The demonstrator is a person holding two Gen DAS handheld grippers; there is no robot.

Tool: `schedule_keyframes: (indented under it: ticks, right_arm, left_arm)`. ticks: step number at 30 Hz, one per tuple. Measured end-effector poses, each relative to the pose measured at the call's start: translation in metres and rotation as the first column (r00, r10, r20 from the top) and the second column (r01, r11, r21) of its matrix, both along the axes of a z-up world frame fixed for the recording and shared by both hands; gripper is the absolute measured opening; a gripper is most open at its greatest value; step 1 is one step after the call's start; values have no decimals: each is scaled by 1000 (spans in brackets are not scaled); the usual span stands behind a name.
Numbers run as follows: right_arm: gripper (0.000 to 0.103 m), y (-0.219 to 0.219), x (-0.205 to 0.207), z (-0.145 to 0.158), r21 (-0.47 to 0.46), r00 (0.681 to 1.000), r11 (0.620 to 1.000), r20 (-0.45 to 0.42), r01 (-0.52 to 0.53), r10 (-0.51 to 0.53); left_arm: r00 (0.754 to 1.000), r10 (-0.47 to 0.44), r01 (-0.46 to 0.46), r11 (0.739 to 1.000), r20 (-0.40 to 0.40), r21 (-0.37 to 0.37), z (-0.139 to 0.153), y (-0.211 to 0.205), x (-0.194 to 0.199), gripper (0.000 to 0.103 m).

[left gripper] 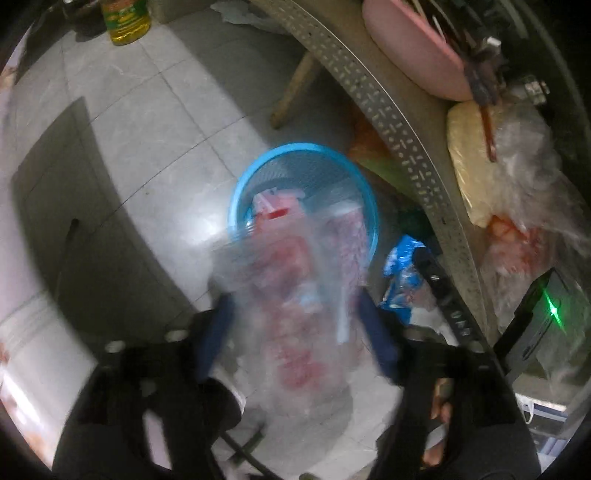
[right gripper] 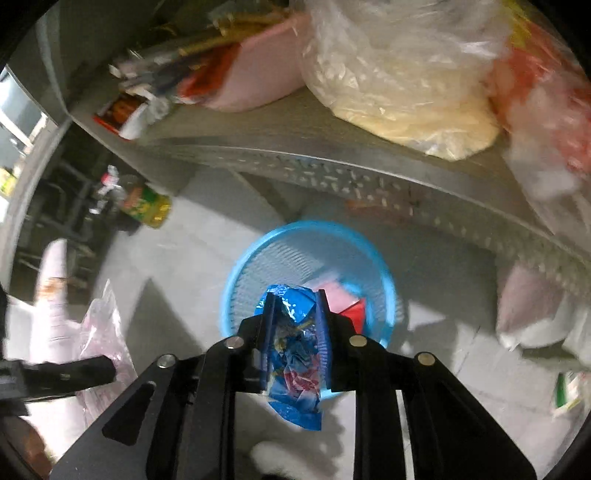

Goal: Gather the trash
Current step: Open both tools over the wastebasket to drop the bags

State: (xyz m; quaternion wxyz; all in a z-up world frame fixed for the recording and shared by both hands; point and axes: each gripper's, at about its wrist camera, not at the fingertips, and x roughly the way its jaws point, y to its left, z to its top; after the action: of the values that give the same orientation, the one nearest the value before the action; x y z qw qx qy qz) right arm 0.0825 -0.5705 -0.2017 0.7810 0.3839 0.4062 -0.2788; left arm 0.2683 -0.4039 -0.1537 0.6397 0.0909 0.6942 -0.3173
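Note:
A blue mesh waste basket (left gripper: 236,195) stands on the tiled floor beside a metal shelf; it also shows in the right wrist view (right gripper: 384,280), with pink and red trash inside. My left gripper (left gripper: 295,306) is shut on a clear plastic bag with pink contents (left gripper: 295,306), held just short of the basket. My right gripper (right gripper: 295,314) is shut on a crumpled blue wrapper (right gripper: 295,369), held over the basket's near rim. The blue wrapper and right gripper also show in the left wrist view (left gripper: 400,273). The left gripper with its bag shows at left in the right wrist view (right gripper: 99,332).
A perforated metal shelf (right gripper: 332,177) carries a pink tray (right gripper: 266,74), a bag of yellowish food (right gripper: 399,96) and red-printed bags (right gripper: 546,110). An oil bottle (left gripper: 125,22) stands on the floor beyond. More bags (right gripper: 532,310) lie under the shelf.

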Motion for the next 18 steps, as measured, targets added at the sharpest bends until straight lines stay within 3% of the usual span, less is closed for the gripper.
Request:
schedule_keyframes:
  ticks: [3, 8, 13, 18]
  right_arm:
    - [40, -3, 15, -19, -56, 998, 998, -67, 2, -6]
    - [42, 0, 3, -24, -79, 997, 996, -69, 32, -37]
    - [43, 8, -18, -19, -77, 997, 996, -60, 48, -53]
    - [43, 28, -43, 1, -85, 999, 996, -39, 31, -35]
  left_arm:
    - [1000, 19, -19, 1000, 16, -1, -12, -23, 2, 83]
    - [999, -3, 1, 999, -39, -44, -17, -35, -10, 83]
    - [998, -57, 56, 994, -1, -96, 2, -28, -24, 83]
    - [995, -76, 87, 981, 68, -175, 41, -2, -33, 83]
